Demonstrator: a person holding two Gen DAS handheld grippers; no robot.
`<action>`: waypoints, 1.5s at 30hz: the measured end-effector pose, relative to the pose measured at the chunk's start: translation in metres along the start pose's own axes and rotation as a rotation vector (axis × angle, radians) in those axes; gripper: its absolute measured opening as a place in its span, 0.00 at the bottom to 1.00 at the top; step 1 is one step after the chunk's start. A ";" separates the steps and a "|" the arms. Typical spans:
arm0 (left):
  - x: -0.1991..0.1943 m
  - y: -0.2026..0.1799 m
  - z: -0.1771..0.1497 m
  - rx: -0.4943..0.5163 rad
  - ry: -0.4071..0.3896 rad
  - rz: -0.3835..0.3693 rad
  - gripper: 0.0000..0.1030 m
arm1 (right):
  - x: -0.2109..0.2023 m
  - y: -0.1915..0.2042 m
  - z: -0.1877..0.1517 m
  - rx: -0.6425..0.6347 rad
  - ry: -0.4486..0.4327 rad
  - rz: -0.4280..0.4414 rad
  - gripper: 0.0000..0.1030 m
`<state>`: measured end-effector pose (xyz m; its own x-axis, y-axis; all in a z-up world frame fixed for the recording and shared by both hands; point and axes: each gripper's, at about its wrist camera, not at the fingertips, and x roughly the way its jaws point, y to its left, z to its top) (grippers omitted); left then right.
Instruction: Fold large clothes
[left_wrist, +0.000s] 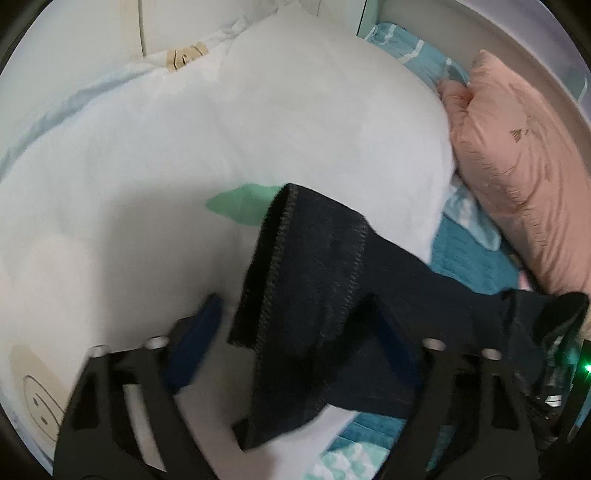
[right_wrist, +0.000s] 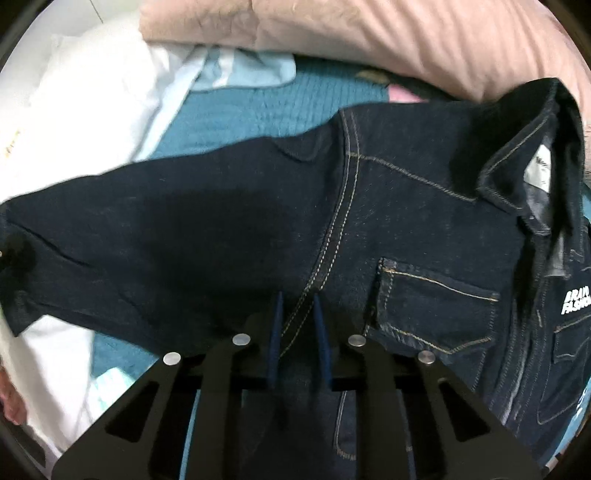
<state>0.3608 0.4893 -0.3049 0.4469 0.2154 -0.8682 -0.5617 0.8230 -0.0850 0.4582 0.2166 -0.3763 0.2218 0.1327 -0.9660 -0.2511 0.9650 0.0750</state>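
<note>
A dark denim jacket (right_wrist: 406, 221) lies spread on the bed, collar at the right and one sleeve stretched out to the left. My right gripper (right_wrist: 298, 325) sits low over the armhole seam beside the chest pocket (right_wrist: 436, 306); its blue pads are close together with the seam between them, but I cannot tell if they pinch the cloth. In the left wrist view the sleeve (left_wrist: 314, 280) hangs with its cuff up and drapes across my left gripper (left_wrist: 291, 325). That gripper's fingers are wide apart and the sleeve lies over the right one.
A big white pillow (left_wrist: 221, 147) fills the left. A pink pillow (left_wrist: 517, 155) lies at the right and along the back in the right wrist view (right_wrist: 369, 37). A teal blanket (right_wrist: 258, 110) covers the bed under the jacket.
</note>
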 end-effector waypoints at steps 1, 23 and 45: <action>0.001 0.001 0.000 0.007 -0.005 -0.004 0.57 | 0.009 0.001 0.000 -0.001 0.018 -0.006 0.16; -0.045 -0.025 -0.003 0.016 -0.031 -0.017 0.14 | -0.019 -0.044 -0.026 0.088 -0.036 0.143 0.15; -0.085 -0.277 -0.096 0.231 0.100 -0.090 0.06 | -0.110 -0.250 -0.111 0.348 -0.163 0.055 0.14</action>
<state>0.4117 0.1926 -0.2547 0.4103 0.0924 -0.9073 -0.3440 0.9371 -0.0601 0.3918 -0.0642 -0.3162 0.3711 0.1936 -0.9082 0.0617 0.9707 0.2321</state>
